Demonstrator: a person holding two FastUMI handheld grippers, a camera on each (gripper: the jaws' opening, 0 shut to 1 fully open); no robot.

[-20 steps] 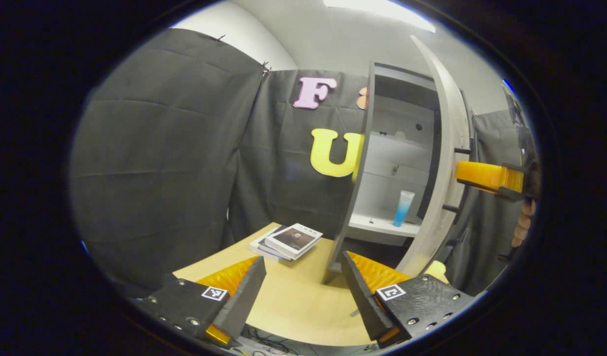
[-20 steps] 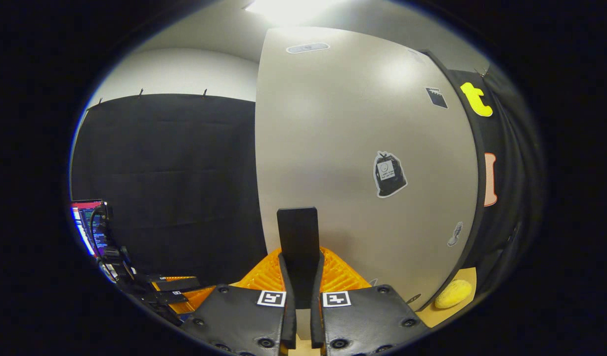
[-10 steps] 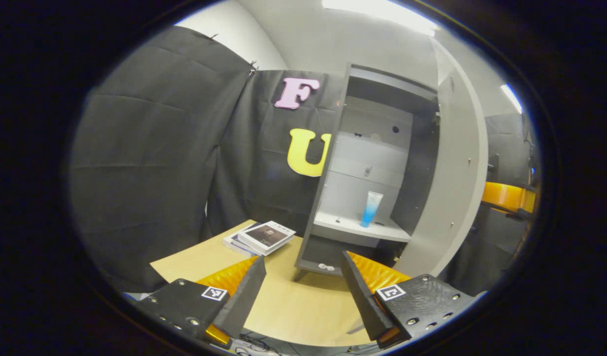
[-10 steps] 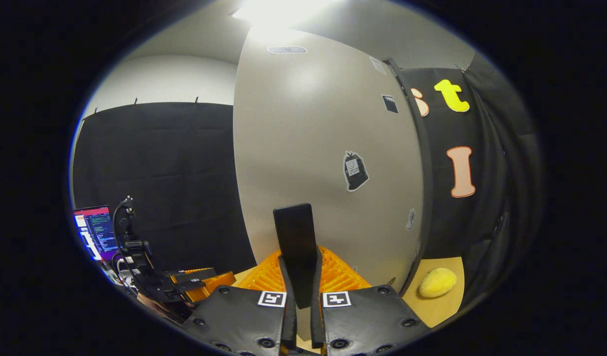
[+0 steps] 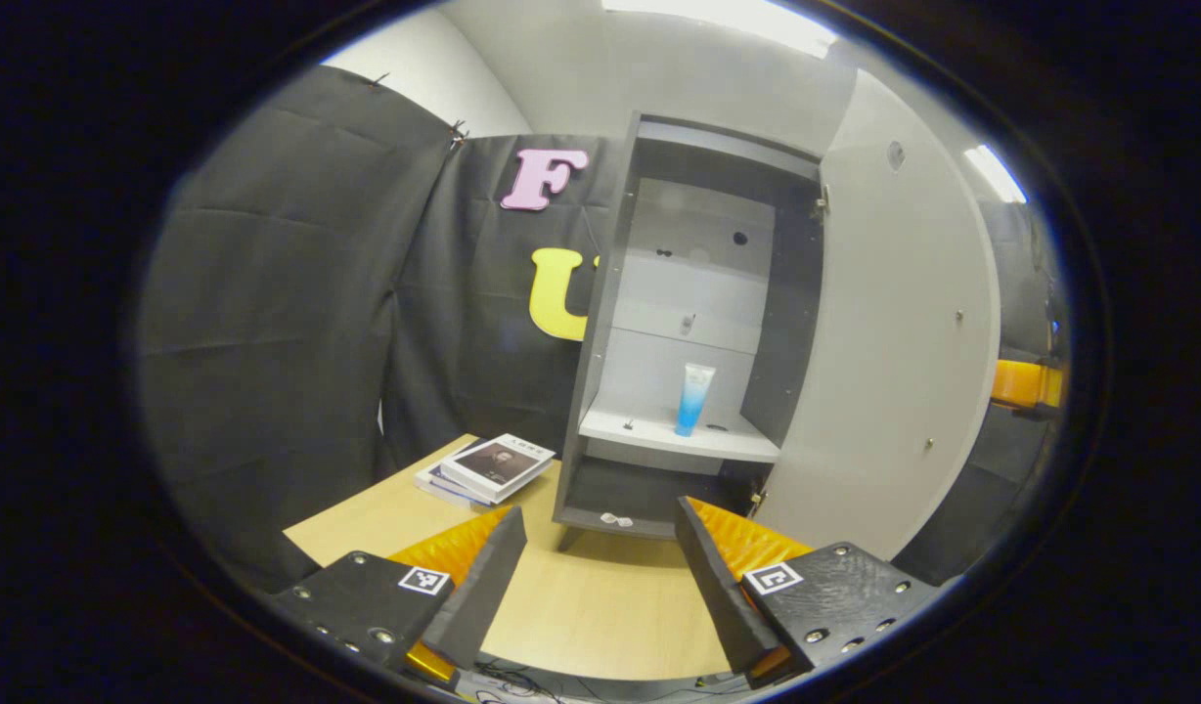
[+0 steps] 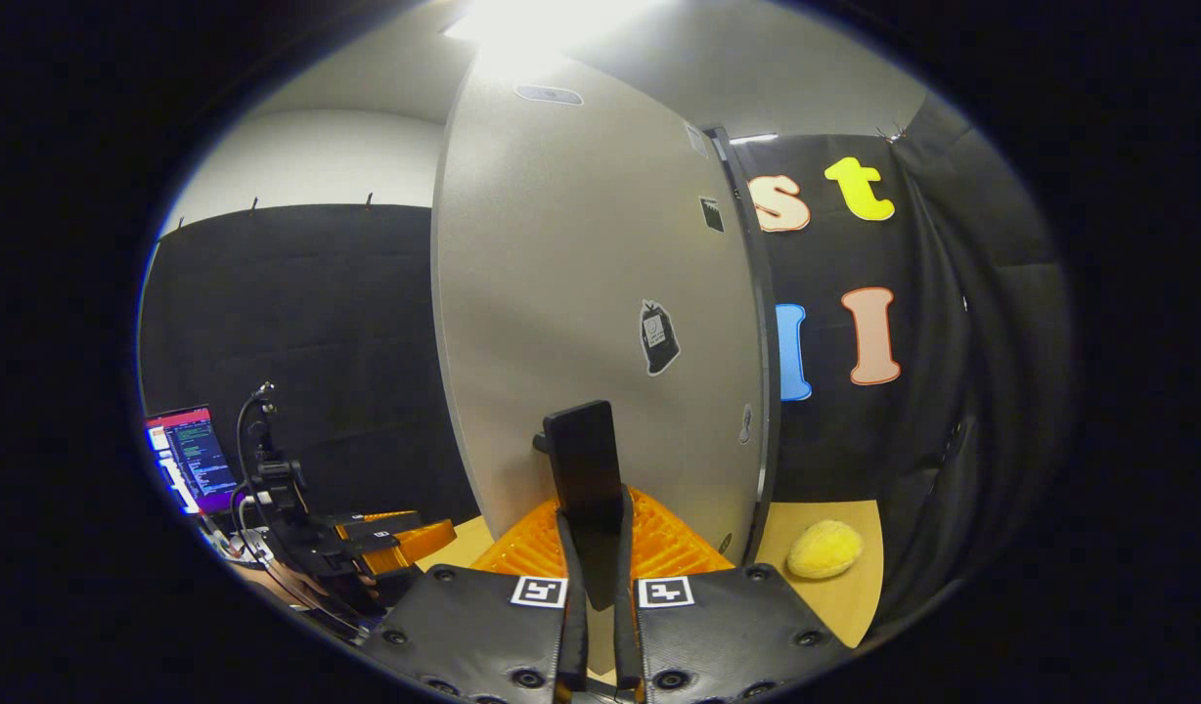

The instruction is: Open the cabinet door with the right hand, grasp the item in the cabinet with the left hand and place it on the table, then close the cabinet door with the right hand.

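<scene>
A grey cabinet [image 5: 600, 293] stands on the wooden table [image 5: 600, 606] with its door [image 5: 894, 342] swung wide to the right. On the middle shelf [image 5: 659, 435] a blue and white tube [image 5: 693, 398] stands upright. My left gripper [image 5: 599, 508] is open over the table's near side, well short of the cabinet, with nothing between its fingers. In the right gripper view, my right gripper [image 6: 594, 508] is shut on the door's black handle [image 6: 581, 450], on the outer face of the door [image 6: 561, 274]. Part of the right gripper [image 5: 1026, 383] peeks past the door's edge.
A stack of books [image 5: 493, 464] lies on the table left of the cabinet. A small pale object [image 5: 612, 518] sits in the lower compartment. A yellow lump [image 6: 823, 549] rests on the table behind the door. A laptop screen [image 6: 192, 458] glows at far left, above the left gripper [image 6: 366, 548].
The door has swung much further open, pulled by my right gripper. The cabinet's inside and the tube have come fully into the left gripper view.
</scene>
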